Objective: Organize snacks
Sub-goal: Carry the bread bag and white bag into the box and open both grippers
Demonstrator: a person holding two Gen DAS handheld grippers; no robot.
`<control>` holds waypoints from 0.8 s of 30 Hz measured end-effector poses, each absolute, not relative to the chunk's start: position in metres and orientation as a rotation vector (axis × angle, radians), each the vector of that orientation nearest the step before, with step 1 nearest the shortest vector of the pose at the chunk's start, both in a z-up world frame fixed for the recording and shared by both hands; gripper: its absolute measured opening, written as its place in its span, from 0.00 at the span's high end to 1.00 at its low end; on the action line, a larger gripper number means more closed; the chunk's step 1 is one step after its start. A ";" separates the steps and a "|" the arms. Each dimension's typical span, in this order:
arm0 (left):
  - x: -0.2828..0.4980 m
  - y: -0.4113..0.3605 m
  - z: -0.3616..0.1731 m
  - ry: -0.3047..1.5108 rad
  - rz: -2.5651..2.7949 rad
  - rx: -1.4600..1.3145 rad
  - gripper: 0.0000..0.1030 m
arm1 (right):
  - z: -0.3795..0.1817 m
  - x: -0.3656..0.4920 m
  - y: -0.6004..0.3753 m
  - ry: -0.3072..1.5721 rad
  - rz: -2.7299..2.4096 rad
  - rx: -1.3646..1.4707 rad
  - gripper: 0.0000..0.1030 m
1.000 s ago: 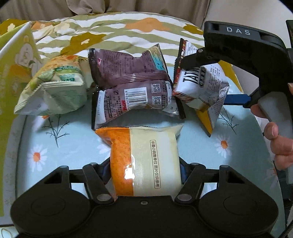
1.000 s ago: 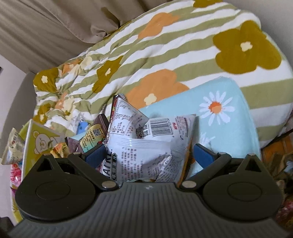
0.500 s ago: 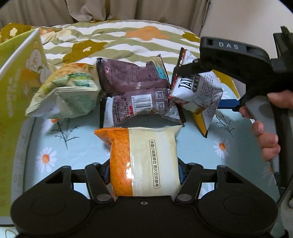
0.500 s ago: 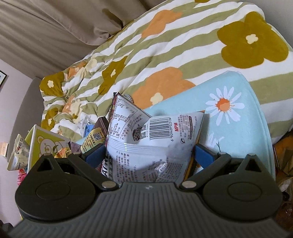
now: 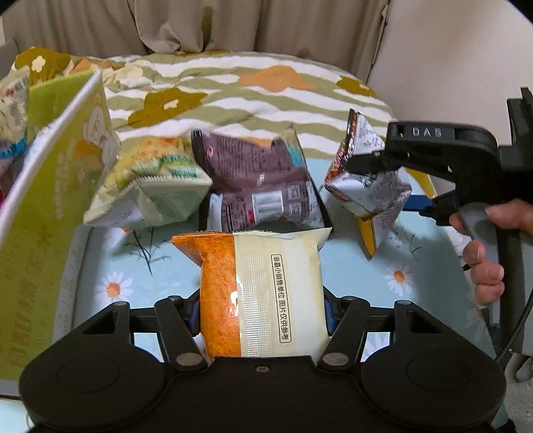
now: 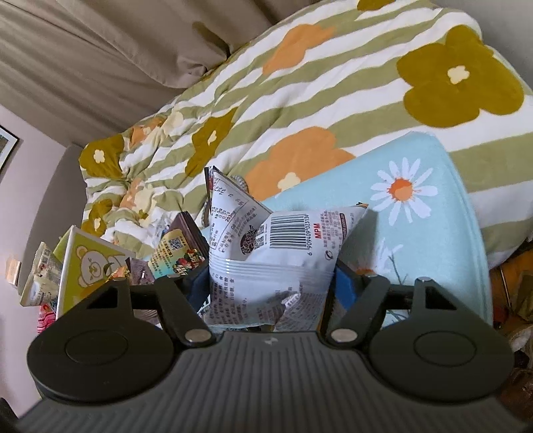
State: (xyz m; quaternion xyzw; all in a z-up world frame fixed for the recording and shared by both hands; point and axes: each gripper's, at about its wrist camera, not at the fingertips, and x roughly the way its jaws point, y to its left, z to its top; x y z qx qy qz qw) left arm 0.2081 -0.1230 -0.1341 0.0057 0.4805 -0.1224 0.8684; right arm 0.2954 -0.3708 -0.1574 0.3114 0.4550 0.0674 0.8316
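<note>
Beige curtains [image 5: 200, 26] hang behind a bed under a striped floral quilt [image 5: 233, 90], where a daisy-print blue cloth [image 5: 399, 266] carries a scatter of snack packs. Near the lens, the left gripper [image 5: 263, 306] has its jaws clamped on an orange-and-cream pack [image 5: 263, 286], which juts toward the far side of the cloth. Beyond it lie a brown pack [image 5: 253, 173] and, touching it on the left, a green pack [image 5: 153, 186]. A yellow-green box [image 5: 50, 216] stands tilted at the left edge. At right, a hand [image 5: 486, 266] works the right gripper [image 6: 271, 286], its jaws closing on a white barcoded pack [image 6: 269, 259] that sits between them, crumpled at the waist and upright above the cloth.
</note>
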 end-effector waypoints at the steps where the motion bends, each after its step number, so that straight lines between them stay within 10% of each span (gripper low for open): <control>1: 0.207 -0.122 -0.129 0.994 -0.257 0.011 0.36 | -0.154 0.293 -0.371 0.956 0.140 0.652 0.15; 24: 0.161 0.014 0.019 0.642 -0.106 -0.042 0.36 | -0.003 0.240 -0.257 0.740 0.376 0.501 0.15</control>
